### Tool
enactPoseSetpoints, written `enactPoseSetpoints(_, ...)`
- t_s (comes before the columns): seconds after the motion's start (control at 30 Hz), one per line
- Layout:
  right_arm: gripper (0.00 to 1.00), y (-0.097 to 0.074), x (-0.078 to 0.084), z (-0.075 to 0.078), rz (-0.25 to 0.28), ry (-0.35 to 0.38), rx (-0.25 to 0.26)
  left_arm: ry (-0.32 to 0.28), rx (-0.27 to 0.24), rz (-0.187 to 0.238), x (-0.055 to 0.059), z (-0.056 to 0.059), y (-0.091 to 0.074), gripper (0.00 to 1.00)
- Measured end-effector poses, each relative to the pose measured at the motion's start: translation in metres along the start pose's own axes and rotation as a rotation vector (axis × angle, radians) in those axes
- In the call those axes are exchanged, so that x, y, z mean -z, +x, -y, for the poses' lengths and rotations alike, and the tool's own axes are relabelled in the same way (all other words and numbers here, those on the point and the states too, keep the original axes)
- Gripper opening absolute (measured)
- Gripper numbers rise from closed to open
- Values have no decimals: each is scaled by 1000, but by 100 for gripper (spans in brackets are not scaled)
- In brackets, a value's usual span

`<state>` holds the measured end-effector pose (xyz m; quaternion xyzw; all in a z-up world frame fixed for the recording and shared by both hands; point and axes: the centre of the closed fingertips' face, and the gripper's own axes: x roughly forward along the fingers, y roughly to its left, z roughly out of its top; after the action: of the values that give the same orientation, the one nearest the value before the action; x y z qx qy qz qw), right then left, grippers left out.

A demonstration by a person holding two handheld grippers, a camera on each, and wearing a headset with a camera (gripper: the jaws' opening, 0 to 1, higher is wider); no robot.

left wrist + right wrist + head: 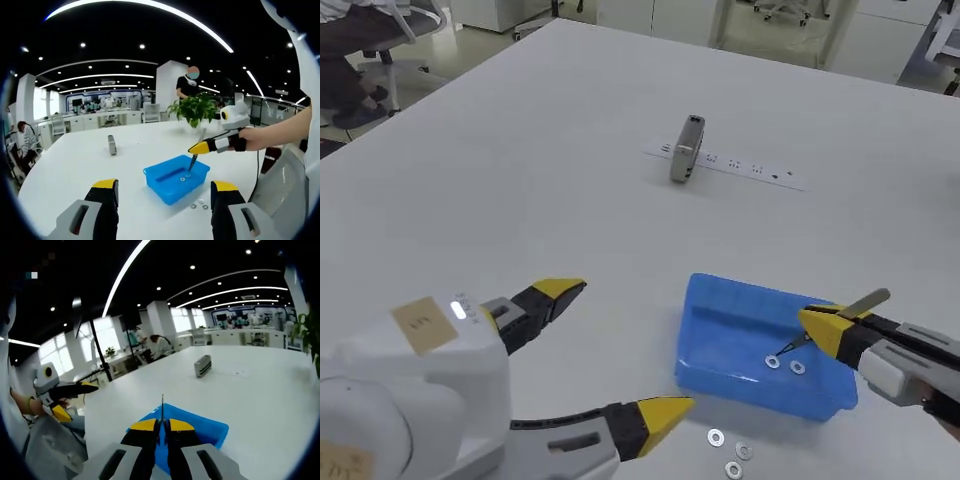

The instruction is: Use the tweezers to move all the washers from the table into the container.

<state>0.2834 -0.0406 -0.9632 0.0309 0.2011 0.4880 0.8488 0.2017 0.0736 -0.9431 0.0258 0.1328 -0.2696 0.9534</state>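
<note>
Table (520, 200): right tongs (817, 320) tilt tweezers (790, 346) downward.

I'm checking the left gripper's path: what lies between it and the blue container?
Only bare white table, per the head view, separates the left gripper from the blue container; three loose washers lie before its front wall.

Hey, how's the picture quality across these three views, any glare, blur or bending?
Head view: soft even light, faint shadows, sharp on the blue container and the washers beside it. Left gripper view: heavy fisheye bending, ceiling light strips curve, table bright without glare. Right gripper view: same bending, softer focus, bright windows at left, tweezers thin but readable between the right tongs.
</note>
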Motion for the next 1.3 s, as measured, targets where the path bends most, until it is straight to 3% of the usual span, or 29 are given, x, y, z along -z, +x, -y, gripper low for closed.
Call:
enactPoseSetpoints(0.17,4,-6,4,-21,-1,-12,-44,3,1,-2,0,0,0,76)
enactPoseSetpoints(0.47,4,-3,36,-44,-70,-25,-102,10,1,-5,1,1,1,75)
enactPoseSetpoints(0.67,4,4,58,-42,-129,15,-123,9,7,-6,1,2,1,75)
enactPoseSetpoints(0.87,4,7,76,-44,-187,-11,-132,8,1,-4,1,0,0,75)
enactPoseSetpoints(1.3,4,8,82,-44,-206,-56,-124,12,-2,-1,0,0,0,75)
